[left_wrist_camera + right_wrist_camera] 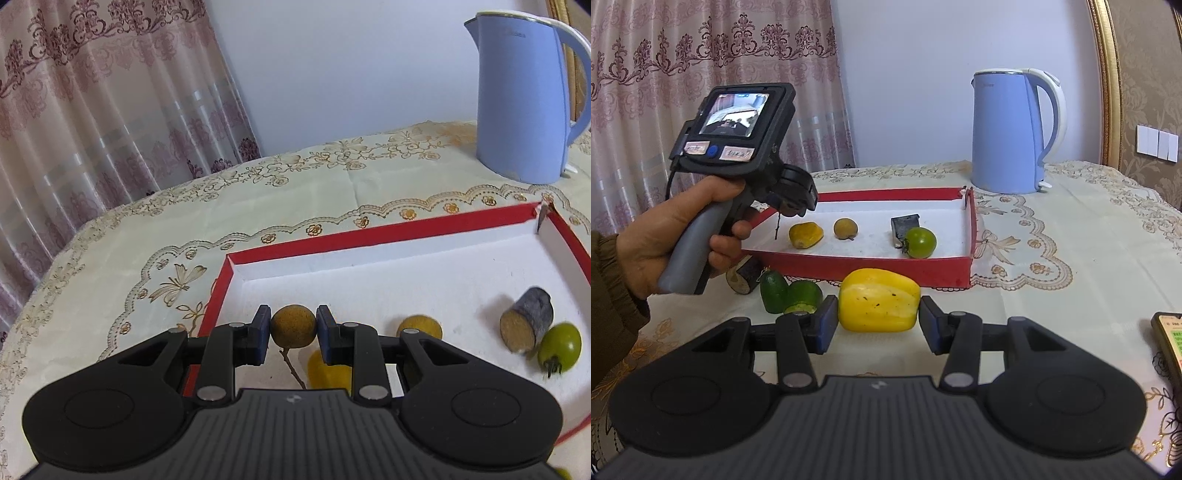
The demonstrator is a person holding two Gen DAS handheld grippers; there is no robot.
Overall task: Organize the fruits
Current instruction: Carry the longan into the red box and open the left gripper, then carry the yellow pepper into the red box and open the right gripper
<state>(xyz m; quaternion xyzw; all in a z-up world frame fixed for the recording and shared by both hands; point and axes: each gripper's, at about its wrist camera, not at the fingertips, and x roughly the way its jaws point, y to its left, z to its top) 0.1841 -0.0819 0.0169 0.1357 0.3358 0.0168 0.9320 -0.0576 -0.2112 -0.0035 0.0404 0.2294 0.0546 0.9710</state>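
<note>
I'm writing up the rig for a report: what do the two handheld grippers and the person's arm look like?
Both grippers are black, with ribbed bodies, round side discs, silver pivots and blue finger pads. The left gripper has a grey pistol handle, a small screen, a blue button, two labels and a black cable. The hand is bare, with an olive knit cuff.

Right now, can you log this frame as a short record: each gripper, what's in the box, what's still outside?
left gripper: shut on a brown round fruit, over the red box
right gripper: open around the yellow pepper, on the table
in box: yellow fruit, green tomato, dark cut piece
outside box: two green fruits
</note>
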